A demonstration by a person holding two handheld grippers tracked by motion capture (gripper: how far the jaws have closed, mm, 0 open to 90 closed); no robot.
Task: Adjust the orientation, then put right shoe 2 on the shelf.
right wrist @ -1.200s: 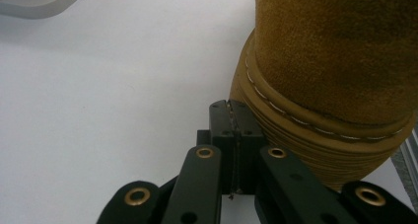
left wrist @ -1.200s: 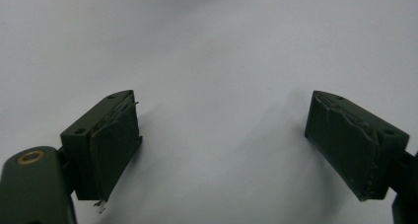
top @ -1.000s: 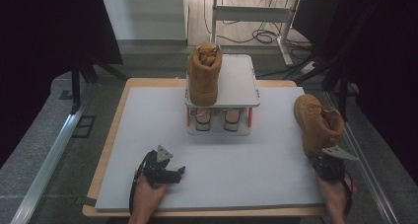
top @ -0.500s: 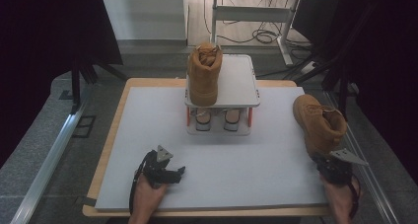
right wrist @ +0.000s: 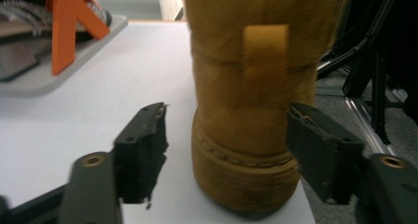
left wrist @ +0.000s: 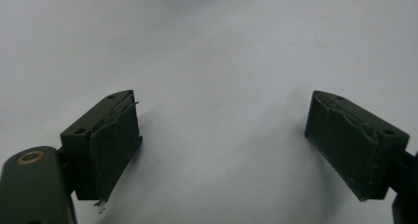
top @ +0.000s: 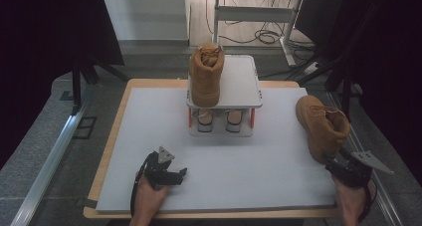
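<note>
The tan boot [top: 321,126] stands upright near the right edge of the white table top [top: 149,136], its heel toward the person and its toe pointing away. At the left, the left gripper [top: 171,175] rests low over bare white board near the front edge, jaws spread wide with nothing between them, and plenty of free surface lies around it. Mid-table at the back, a small two-level rack [top: 239,86] carries a second tan boot [top: 206,76] on its flat grey top plate and a pair of shoes [top: 219,120] underneath. At the right, the right gripper [right wrist: 226,150] has just been opening: its jaws stand either side of the boot's heel, the left pad clearly apart from it, the right pad just beside it. The boot is fuzzy suede with a woven pull tab and a ribbed, stitched sole.
</note>
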